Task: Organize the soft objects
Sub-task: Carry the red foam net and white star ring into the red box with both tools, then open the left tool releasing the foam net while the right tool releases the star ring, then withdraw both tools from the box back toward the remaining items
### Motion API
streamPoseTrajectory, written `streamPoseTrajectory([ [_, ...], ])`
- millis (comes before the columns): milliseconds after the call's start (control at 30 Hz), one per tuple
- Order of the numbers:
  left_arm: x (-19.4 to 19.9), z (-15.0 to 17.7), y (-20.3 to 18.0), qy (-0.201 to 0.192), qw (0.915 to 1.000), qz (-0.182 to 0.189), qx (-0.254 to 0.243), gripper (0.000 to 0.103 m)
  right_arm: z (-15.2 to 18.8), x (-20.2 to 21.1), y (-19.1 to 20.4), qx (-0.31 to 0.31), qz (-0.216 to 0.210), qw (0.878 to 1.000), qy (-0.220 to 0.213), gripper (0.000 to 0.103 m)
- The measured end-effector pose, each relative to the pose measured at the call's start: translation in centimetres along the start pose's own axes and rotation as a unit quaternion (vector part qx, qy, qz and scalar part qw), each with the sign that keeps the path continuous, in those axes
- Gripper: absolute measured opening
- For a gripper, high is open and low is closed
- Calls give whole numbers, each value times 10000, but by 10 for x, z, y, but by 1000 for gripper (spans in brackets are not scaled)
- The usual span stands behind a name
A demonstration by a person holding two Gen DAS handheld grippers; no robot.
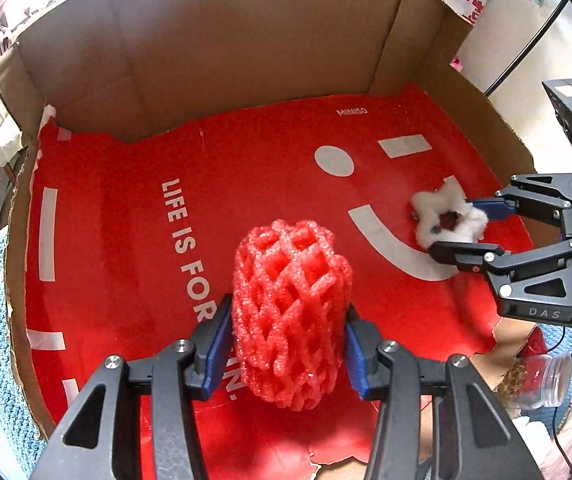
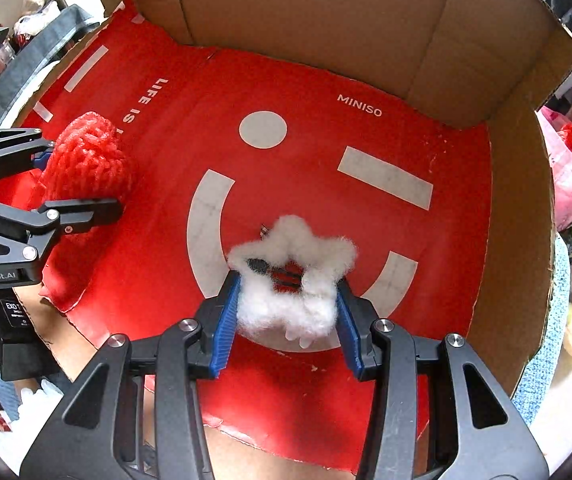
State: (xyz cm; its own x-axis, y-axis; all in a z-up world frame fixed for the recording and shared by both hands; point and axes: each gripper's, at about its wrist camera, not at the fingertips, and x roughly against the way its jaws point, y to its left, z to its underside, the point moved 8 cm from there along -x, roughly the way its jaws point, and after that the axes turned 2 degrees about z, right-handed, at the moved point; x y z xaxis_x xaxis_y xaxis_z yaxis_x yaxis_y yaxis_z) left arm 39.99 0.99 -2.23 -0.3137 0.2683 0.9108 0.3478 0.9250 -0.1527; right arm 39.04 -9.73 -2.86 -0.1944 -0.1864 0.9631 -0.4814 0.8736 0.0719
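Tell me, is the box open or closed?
Open. The box has flaps standing up, and its red floor shows.

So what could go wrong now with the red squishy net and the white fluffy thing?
The red foam net is pinched in the left gripper only at its sides; being soft, it might squash or slip out. The white fluffy ring in the right gripper looks loose, so tufts could tear off or snag on the blue pads. Both grippers are over the same cardboard box, so they might bump each other.

Black linkage jaws, blue ribbed pads (image 2: 226,320), silver screws.
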Motion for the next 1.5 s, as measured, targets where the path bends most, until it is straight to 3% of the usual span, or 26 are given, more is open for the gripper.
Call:
streamPoseTrajectory([
  [200, 3, -2, 3, -10, 10000, -29, 45, 53, -1, -4, -1, 10, 16, 10000, 1, 50],
  [367, 13, -3, 6, -142, 9999, 14, 87, 70, -1, -3, -1, 29, 54, 10000, 4, 53],
  [833, 53, -1, -3, -581, 9983, -12, 24, 85, 0, 28, 3, -33, 27, 9996, -275, 60],
  [1000, 82, 5, -11, -904, 9959, 0, 77, 91, 5, 56, 5, -117, -10, 9984, -552, 69],
  [1133, 112, 12, -20, -1242, 9922, -19, 78, 95, 11, 87, 8, -146, -14, 9964, -831, 69],
  [1500, 198, 56, -48, -2224, 9748, -119, 98, 103, 53, 182, 17, -227, 57, 9846, -1733, 79],
])
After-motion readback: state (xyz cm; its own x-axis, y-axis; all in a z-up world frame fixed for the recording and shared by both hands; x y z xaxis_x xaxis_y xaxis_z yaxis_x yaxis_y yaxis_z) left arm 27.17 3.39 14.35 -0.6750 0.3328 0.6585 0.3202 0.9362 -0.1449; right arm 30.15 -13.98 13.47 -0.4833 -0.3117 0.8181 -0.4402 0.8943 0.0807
